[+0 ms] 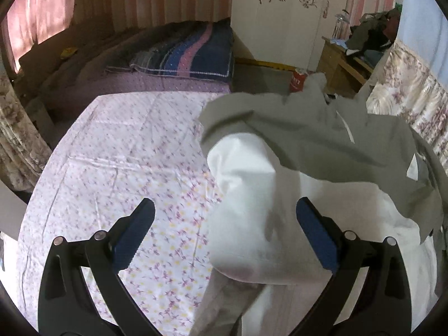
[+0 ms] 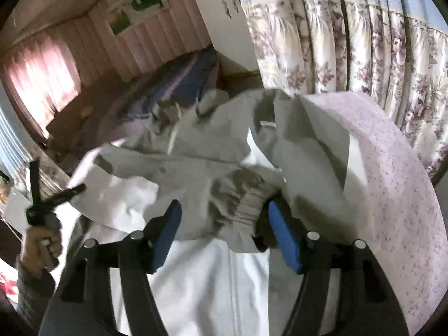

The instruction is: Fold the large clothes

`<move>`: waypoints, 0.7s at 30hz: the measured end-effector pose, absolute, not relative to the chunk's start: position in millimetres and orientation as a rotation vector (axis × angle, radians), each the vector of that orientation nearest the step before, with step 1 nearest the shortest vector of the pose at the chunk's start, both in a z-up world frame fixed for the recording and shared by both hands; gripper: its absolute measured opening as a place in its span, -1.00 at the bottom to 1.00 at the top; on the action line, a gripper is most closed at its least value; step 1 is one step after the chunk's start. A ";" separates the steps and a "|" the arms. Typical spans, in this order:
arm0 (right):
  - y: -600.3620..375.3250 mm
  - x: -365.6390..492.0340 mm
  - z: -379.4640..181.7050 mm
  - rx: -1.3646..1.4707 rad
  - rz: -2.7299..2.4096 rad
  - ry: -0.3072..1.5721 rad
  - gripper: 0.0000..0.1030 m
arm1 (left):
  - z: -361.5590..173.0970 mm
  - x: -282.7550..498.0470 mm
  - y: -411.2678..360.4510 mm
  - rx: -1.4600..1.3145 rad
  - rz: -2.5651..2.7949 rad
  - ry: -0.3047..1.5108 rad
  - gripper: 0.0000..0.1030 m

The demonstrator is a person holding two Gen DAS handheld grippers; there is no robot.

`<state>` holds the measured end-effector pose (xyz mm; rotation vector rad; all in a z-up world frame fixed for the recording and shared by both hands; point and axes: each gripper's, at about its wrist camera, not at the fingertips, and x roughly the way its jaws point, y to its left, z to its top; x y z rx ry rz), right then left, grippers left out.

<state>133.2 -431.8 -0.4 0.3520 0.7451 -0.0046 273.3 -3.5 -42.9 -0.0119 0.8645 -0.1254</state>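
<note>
A large grey and white jacket (image 1: 308, 145) lies crumpled on the right part of the bed with the floral sheet (image 1: 117, 151). My left gripper (image 1: 225, 212) is open, its jaws wide apart over the jacket's white lining edge (image 1: 246, 224), holding nothing. In the right wrist view the jacket (image 2: 196, 162) fills the centre. My right gripper (image 2: 222, 215) is open, with the gathered grey cuff (image 2: 246, 210) lying between its blue pads, which do not press it. The left gripper (image 2: 47, 198) and the hand holding it show at that view's left edge.
A dark striped quilt (image 1: 196, 53) is folded at the bed's far end. A red can (image 1: 298, 79) stands on the floor beyond the bed. A wooden desk with piled clothes (image 1: 364, 44) stands at the back right. Floral curtains (image 2: 364, 56) hang close on the right.
</note>
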 end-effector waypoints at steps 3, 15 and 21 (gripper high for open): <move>-430.4 167.4 -16.5 0.301 -0.022 0.827 0.56 | -45.7 284.8 -8.8 0.007 -0.120 0.877 0.94; -417.2 218.4 -49.9 0.255 -0.028 0.910 -0.44 | -82.1 323.9 -33.8 -0.014 -0.181 0.982 -0.16; -411.4 232.4 -14.9 0.114 -0.069 0.736 -0.50 | -50.9 322.4 -34.2 -0.028 -0.182 0.896 -0.69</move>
